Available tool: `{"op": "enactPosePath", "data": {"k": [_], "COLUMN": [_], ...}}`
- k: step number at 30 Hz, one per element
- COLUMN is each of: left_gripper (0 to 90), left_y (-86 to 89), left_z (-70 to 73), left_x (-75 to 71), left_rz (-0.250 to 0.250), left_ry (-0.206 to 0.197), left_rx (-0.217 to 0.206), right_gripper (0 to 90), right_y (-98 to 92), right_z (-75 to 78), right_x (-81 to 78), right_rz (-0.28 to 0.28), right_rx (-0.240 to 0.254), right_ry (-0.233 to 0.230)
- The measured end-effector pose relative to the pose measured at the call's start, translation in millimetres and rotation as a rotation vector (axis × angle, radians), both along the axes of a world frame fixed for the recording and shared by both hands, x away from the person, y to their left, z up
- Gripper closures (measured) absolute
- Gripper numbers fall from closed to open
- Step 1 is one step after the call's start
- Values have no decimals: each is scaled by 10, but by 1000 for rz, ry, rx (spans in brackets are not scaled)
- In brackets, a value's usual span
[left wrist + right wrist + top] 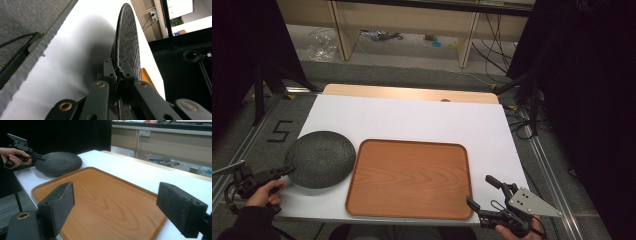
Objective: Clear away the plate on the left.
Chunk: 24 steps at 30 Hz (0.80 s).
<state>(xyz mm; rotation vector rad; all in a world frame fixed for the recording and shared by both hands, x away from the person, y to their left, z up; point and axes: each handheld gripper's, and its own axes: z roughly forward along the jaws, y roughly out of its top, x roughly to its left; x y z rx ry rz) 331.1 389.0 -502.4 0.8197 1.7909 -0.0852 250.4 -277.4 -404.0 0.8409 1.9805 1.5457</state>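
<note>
A dark, rough-textured round dish (pixel 319 159) lies at the left of the white table (pixel 412 117), beside a wooden tray (pixel 409 179). My left gripper (pixel 288 170) is shut on the dish's left rim. In the left gripper view the dish (pixel 127 42) is seen edge-on, pinched between the jaws of my left gripper (pixel 117 68). My right gripper (pixel 479 190) hovers open at the tray's near right corner with nothing in it. In the right gripper view its pads (pixel 60 203) frame the tray (pixel 107 200), with the dish (pixel 58 163) and the left gripper (pixel 41 157) beyond.
The tray holds nothing. Bare white table lies behind the tray and dish. A wooden strip (pixel 412 93) edges the far side. Black stands and cables (pixel 522 110) sit on the floor to the right, and shelving (pixel 407 25) is further back.
</note>
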Motion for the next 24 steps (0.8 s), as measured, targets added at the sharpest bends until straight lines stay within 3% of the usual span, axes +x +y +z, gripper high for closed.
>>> {"op": "enactPosePath", "data": {"k": [4, 5, 6, 9, 12, 14, 15, 18, 20, 21, 24], "left_gripper": [869, 869, 868, 866, 865, 865, 865, 861, 859, 857, 855], "left_y": [11, 14, 31, 64, 81, 97, 103, 114, 125, 133, 135], "left_z": [-1, 16, 11, 52, 35, 30, 33, 75, 83, 94, 109], "left_x": [-12, -16, -17, -22, -40, -51, -56, -63, -77, -81, -87], "left_rz": [9, 28, 11, 9, 24, 33, 34, 51, 50, 57, 71], "left_ry": [0, 26, -2, -16, -4, -5, -6, 2, -18, -15, 10], "left_rx": [-12, 6, -8, 13, -3, -14, -17, 0, 2, -2, 10], "right_gripper": [160, 160, 160, 160, 160, 160, 160, 160, 160, 160, 161], "right_y": [1, -1, -1, -1, 21, 4, 22, 2, 1, 15, 5], "right_z": [0, 1, -3, 0, -17, 0, -16, -1, -1, -13, -1], "right_x": [0, -2, 1, 1, 12, 0, 12, 0, 3, 9, 2], "right_rz": [2, 3, 9, 10, 14, 9, 13, 9, 9, 15, 8], "right_rx": [2, -4, 0, 0, 25, -1, 25, 2, 2, 18, 4], "right_ry": [1, 7, 6, 7, -6, 7, -7, 8, 5, 1, 7]}}
